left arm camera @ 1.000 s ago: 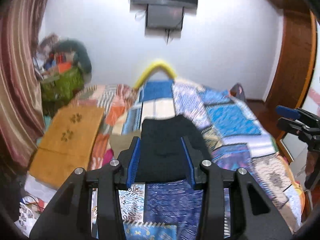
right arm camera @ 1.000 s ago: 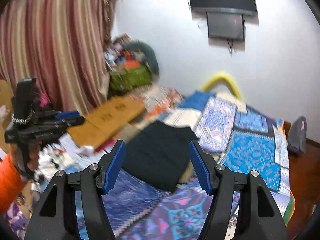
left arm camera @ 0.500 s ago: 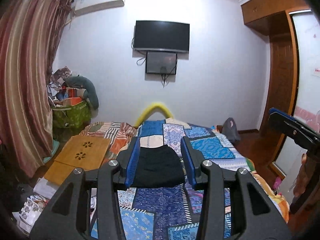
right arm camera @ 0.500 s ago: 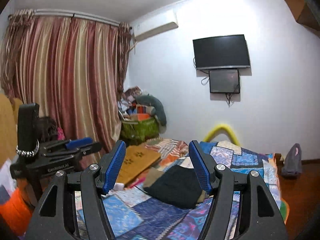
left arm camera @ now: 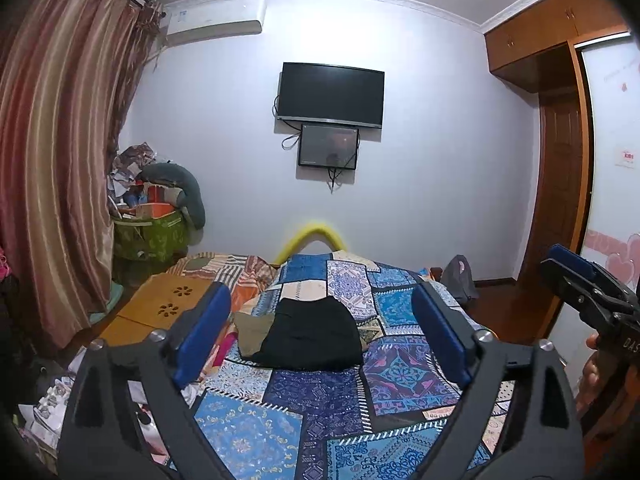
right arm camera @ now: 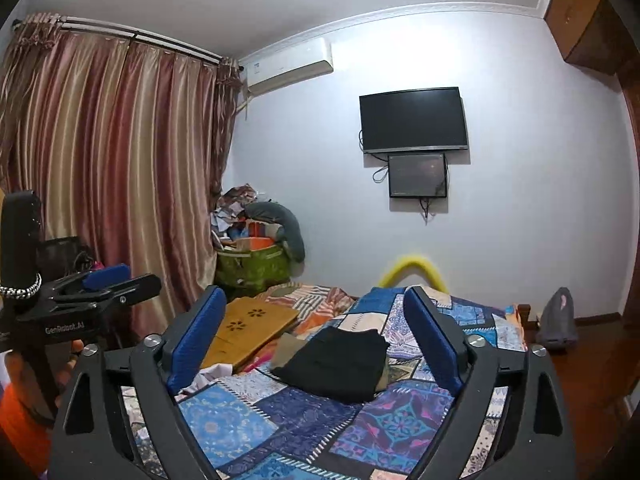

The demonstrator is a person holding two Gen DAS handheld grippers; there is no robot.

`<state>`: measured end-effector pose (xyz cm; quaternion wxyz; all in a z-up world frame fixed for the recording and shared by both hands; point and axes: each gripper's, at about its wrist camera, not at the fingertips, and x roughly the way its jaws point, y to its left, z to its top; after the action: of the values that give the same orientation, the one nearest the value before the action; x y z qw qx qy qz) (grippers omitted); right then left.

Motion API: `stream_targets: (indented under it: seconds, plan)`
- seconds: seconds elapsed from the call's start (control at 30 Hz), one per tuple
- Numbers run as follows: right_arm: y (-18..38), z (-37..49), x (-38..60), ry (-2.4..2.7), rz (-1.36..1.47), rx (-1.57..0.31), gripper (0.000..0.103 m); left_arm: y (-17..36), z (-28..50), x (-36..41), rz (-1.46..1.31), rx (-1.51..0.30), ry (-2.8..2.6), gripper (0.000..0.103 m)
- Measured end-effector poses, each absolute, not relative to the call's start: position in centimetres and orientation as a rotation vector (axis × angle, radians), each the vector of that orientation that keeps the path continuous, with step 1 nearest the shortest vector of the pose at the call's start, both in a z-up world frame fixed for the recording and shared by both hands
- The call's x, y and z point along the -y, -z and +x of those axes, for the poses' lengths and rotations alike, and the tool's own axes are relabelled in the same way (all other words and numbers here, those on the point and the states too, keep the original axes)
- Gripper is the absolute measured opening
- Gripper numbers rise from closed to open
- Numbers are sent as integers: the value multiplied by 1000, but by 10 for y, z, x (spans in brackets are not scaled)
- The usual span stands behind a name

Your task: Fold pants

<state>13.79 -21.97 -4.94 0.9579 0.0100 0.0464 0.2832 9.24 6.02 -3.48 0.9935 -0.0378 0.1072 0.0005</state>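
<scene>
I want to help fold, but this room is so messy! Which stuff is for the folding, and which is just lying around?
For the folding:
- folded black pants on the patchwork quilt
- left gripper and right gripper, both open, holding nothing

Just lying around:
- olive-brown cloth beside the pants
- wooden lap table
- green storage bag
- grey bag on the floor

"GenRobot.AI" stands in pale letters on the left tongs (right arm camera: 108,286), at the left edge of the right wrist view. The letters "DAS" show on the right tongs (left arm camera: 580,280), at the right edge of the left wrist view.
</scene>
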Motion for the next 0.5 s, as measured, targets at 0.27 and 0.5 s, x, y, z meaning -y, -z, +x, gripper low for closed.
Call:
stream_targets:
  seconds: [0.27, 0.5]
  plan:
    - [53, 138, 211, -557, -1, -98, 103, 42, 92, -60, -83, -230, -24, 102]
    - [62, 141, 212, -573, 3, -123, 103, 45, 91, -58, -69, -232, -38, 102]
